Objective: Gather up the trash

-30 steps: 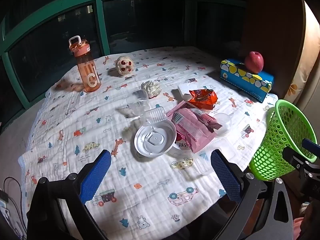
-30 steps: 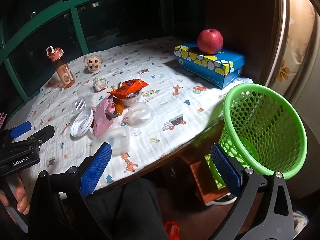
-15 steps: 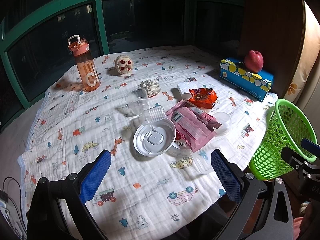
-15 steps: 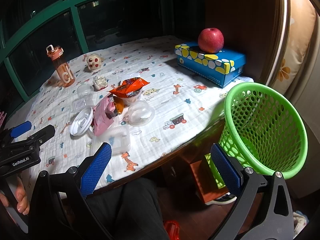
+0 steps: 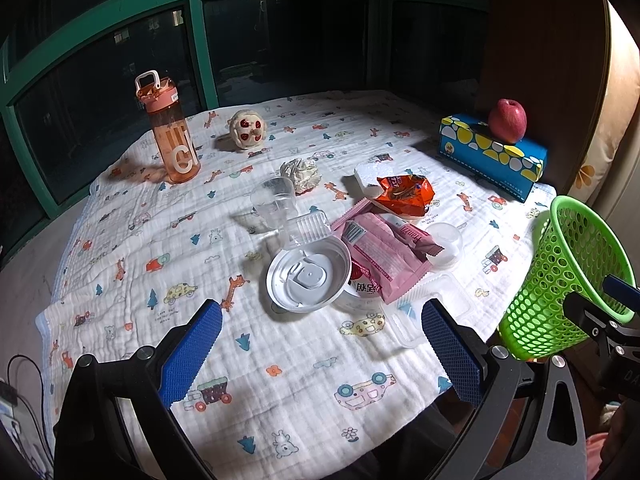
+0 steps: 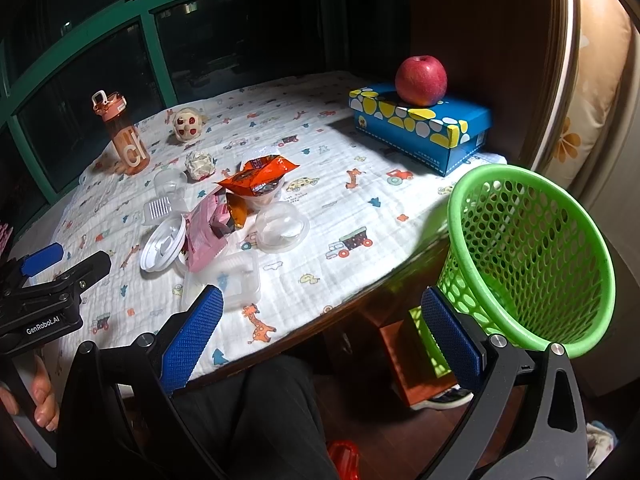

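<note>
The trash lies in a heap mid-table: a white round lid (image 5: pixel 308 276), a pink wrapper (image 5: pixel 384 252), an orange snack bag (image 5: pixel 406 194), a clear cup (image 5: pixel 274 204), a crumpled paper ball (image 5: pixel 300 172), a clear dome lid (image 6: pixel 282 226) and a clear tray (image 6: pixel 224 280). A green mesh basket (image 6: pixel 532 252) stands tilted off the table's right edge. My left gripper (image 5: pixel 320 354) hangs open over the cloth, short of the heap. Beyond the near table edge my right gripper (image 6: pixel 320 334) is open too, its right finger just in front of the basket.
An orange water bottle (image 5: pixel 170 136) and a small spotted toy (image 5: pixel 248 130) stand at the back. A blue box (image 6: pixel 420 128) with a red apple (image 6: pixel 420 80) on it sits back right. Dark windows ring the table. The person's legs (image 6: pixel 260 412) are under the near edge.
Both views have drifted only slightly. Nothing on the table has moved and both grippers stay open.
</note>
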`<state>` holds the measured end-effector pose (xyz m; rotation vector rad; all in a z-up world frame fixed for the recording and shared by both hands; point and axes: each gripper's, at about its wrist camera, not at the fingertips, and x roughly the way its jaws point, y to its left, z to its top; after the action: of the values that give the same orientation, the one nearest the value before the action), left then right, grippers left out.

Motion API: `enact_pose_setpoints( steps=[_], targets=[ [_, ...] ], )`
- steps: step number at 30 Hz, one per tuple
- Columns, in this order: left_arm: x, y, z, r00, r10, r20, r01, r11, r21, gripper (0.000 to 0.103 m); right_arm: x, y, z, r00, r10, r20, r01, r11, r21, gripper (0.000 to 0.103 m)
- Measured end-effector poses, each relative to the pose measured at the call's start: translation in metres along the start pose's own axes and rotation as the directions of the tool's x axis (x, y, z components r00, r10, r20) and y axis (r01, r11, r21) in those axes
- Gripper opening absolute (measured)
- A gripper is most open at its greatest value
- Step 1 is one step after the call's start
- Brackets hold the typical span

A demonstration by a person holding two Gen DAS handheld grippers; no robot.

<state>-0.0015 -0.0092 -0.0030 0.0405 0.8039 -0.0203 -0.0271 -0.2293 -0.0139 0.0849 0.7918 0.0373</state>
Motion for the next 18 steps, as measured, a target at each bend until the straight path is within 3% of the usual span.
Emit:
enact_pose_setpoints(
  steps=[18],
  targets=[
    [0.0059,0.0003,-0.0039,1.000,-0.005,-0.011,0.005,1.000,0.004,0.097,0.0030,0.0000,-0.0002,1.000,-0.002,-0.008,0.002,1.000,0.002,0.098]
  ],
)
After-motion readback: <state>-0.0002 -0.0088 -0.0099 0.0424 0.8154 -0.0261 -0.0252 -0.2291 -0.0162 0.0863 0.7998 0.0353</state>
